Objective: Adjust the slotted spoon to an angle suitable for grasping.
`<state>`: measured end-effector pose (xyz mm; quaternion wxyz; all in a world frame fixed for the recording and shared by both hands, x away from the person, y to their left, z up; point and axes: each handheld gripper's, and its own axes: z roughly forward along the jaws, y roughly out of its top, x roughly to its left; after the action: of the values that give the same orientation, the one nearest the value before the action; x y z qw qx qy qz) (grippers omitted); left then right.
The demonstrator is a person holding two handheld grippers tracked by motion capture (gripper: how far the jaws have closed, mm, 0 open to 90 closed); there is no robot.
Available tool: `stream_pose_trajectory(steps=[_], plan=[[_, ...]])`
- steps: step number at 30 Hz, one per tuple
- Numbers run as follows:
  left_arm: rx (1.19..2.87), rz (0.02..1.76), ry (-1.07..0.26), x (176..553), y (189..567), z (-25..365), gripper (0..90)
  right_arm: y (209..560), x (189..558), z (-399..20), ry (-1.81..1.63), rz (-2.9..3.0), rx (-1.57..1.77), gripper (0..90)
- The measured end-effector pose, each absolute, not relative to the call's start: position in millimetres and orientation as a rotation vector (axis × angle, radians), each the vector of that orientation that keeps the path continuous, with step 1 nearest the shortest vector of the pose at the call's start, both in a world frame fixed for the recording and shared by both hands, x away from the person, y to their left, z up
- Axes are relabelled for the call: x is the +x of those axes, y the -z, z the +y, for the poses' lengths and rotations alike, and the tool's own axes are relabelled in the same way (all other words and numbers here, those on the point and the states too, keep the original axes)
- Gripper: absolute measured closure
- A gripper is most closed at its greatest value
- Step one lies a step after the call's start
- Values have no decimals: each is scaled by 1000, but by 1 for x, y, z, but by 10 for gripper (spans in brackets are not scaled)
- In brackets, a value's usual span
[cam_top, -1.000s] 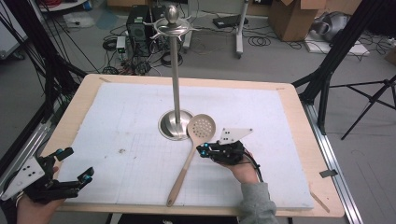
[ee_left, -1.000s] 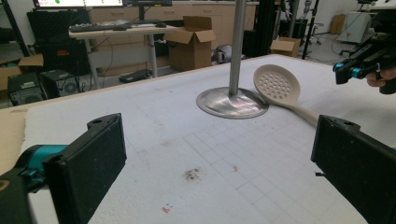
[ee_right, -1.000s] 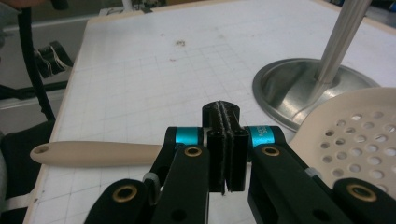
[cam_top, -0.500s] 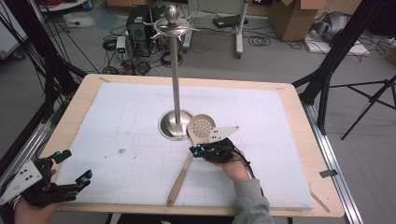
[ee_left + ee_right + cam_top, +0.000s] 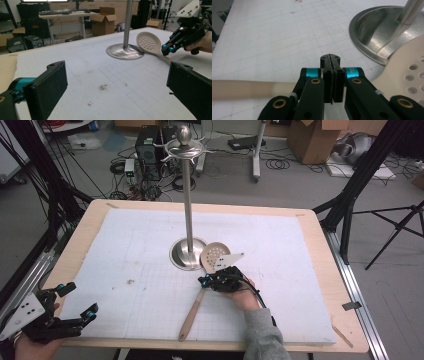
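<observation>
The spoon [image 5: 207,282] lies mid-frame on the bench, handle running toward lower left, bowl against the stand's base [image 5: 187,254]. The right claw [image 5: 206,281], shut and empty, sits right over its neck; the left claw [image 5: 77,302] gapes far off, lower left.

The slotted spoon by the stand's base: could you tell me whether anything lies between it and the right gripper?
Nothing visible does. The right gripper, jaws shut, hangs right over the slotted spoon where the handle meets the bowl, with no object between them. The stand sits beside the spoon's bowl, not in the gripper's path. Whether the jaws touch the handle is unclear.
</observation>
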<state>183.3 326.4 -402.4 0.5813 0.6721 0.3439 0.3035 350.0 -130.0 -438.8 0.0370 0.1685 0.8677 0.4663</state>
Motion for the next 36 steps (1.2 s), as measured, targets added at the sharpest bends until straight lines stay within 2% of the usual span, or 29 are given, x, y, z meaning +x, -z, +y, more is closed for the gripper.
stream_pose_trajectory(steps=[36], plan=[[1588, 799, -700, 184, 404, 325, 36, 446, 357, -122, -1281, 2677, 564, 900]])
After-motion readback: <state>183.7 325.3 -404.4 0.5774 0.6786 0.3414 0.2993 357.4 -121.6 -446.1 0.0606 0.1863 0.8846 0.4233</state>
